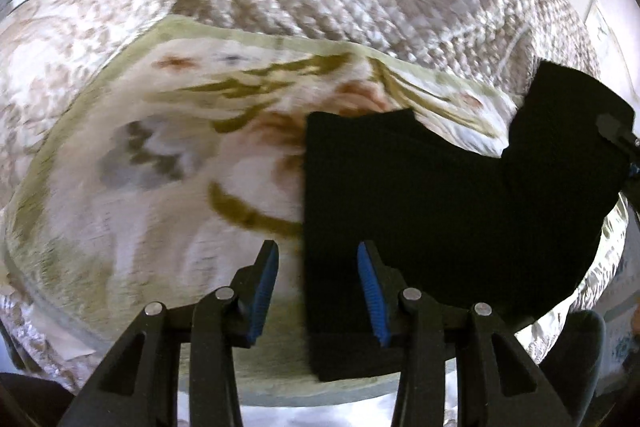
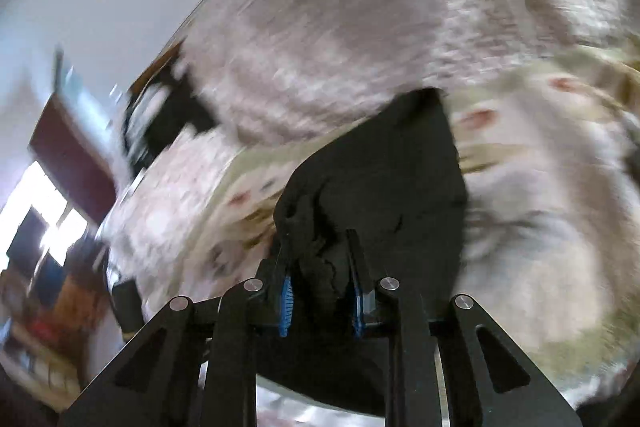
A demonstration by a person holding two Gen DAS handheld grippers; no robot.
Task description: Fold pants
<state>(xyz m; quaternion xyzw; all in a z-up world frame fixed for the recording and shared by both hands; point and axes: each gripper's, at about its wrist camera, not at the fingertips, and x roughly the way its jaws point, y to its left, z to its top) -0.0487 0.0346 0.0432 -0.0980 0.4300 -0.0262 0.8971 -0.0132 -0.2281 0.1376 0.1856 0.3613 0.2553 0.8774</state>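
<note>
Pants [image 1: 440,211] on floral blanket [image 1: 160,167]; right gripper [image 2: 320,279] fingers clamped on pants, left gripper [image 1: 318,291] fingers apart

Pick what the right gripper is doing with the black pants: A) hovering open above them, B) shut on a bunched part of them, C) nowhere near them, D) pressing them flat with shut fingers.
B: in the right wrist view the right gripper pinches bunched fabric of the pants between its blue pads.
</note>
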